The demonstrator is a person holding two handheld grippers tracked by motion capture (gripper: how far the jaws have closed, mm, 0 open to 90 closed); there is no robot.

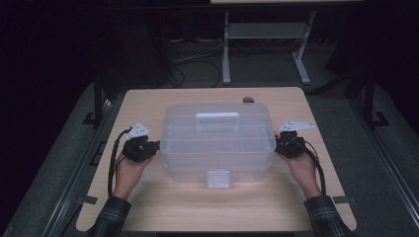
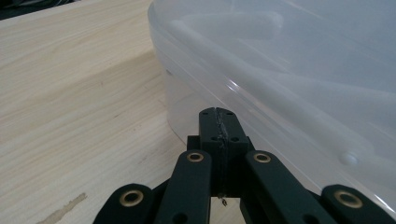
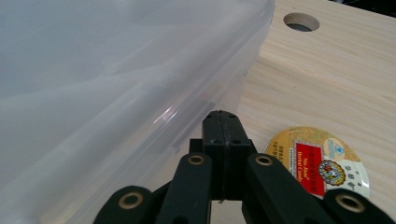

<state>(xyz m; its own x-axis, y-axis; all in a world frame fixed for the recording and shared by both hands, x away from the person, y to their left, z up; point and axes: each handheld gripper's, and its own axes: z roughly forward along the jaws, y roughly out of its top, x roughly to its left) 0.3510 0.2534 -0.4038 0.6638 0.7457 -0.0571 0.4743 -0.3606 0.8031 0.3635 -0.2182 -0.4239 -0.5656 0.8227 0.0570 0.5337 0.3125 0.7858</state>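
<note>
A large clear plastic box (image 1: pixel 217 140) with a lid, a top handle (image 1: pixel 217 118) and a front latch (image 1: pixel 218 178) stands in the middle of the wooden table (image 1: pixel 163 207). My left gripper (image 1: pixel 156 146) is shut, its tips at the box's left side. In the left gripper view the shut gripper (image 2: pixel 219 117) sits just under the lid's rim of the box (image 2: pixel 289 70). My right gripper (image 1: pixel 277 145) is shut at the box's right side. In the right gripper view it (image 3: pixel 223 120) points along the box (image 3: pixel 107 79) wall.
A round gold tin (image 3: pixel 317 161) with a red label lies flat on the table beside my right gripper. A cable hole (image 3: pixel 301 21) is cut in the tabletop near the far edge (image 1: pixel 248 99). A white desk frame (image 1: pixel 267 44) stands on the dark floor beyond.
</note>
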